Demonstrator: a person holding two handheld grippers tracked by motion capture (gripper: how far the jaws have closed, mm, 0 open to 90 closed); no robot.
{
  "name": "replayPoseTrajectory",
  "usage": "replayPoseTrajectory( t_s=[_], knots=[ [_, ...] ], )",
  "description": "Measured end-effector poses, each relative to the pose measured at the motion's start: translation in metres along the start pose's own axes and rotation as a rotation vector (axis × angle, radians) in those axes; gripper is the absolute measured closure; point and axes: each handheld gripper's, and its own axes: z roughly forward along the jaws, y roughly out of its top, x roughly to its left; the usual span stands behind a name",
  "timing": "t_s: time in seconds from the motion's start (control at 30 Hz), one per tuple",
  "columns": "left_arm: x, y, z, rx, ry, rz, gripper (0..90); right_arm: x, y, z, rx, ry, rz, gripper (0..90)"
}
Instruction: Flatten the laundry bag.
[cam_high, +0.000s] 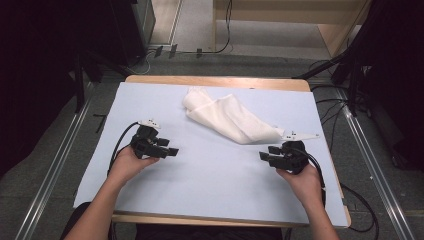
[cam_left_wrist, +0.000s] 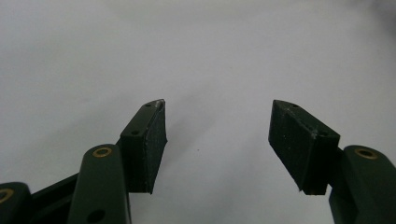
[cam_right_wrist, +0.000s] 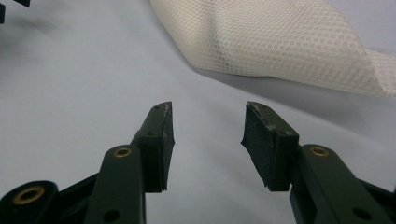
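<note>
One white mesh cloth (cam_high: 227, 119) lies crumpled at the far middle of a pale blue mat (cam_high: 210, 170). Left of the cloth, well apart, the left gripper (cam_high: 172, 151) rests low, jaws spread, empty. Right, near the cloth's end, the right gripper (cam_high: 263, 156) seems partly open, empty.

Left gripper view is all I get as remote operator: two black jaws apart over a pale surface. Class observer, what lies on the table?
Observer: A cream mesh cloth, crumpled, on the pale sheet toward the far side.
Operator: Is the other gripper near it?
Observer: The right gripper points at the cloth's near edge, apart from it.
Operator: Is it holding anything?
Observer: No, its jaws stand open and empty, like those of the left gripper.
</note>
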Motion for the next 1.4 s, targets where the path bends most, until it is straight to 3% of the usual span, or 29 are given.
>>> replayPoseTrajectory(
  t_s=[0.33, 0.47, 0.63, 0.97, 1.17, 1.4],
  knots=[
    [0.0, 0.0, -0.001, -0.005, 0.003, 0.005, 37.1, 0.0, 0.002, -0.002, -0.003, 0.006, 0.002, 54.3],
    [-0.005, 0.002, -0.004, -0.018, 0.021, 0.055, 37.0, -0.001, 0.01, -0.003, -0.005, -0.003, -0.02, 54.3],
    [-0.007, 0.003, -0.003, -0.004, 0.003, 0.047, 36.8, -0.007, 0.023, -0.003, -0.018, -0.006, 0.004, 54.3],
    [-0.01, 0.003, 0.0, 0.008, -0.007, 0.047, 36.8, -0.015, 0.04, 0.0, 0.006, -0.007, 0.01, 53.9],
    [-0.008, 0.003, 0.001, 0.012, 0.001, 0.032, 36.9, -0.041, 0.059, 0.009, 0.01, -0.026, 0.046, 55.7],
    [-0.007, 0.003, 0.001, 0.016, 0.006, 0.025, 37.0, -0.056, 0.071, 0.029, 0.051, -0.037, 0.069, 54.1]
  ],
)
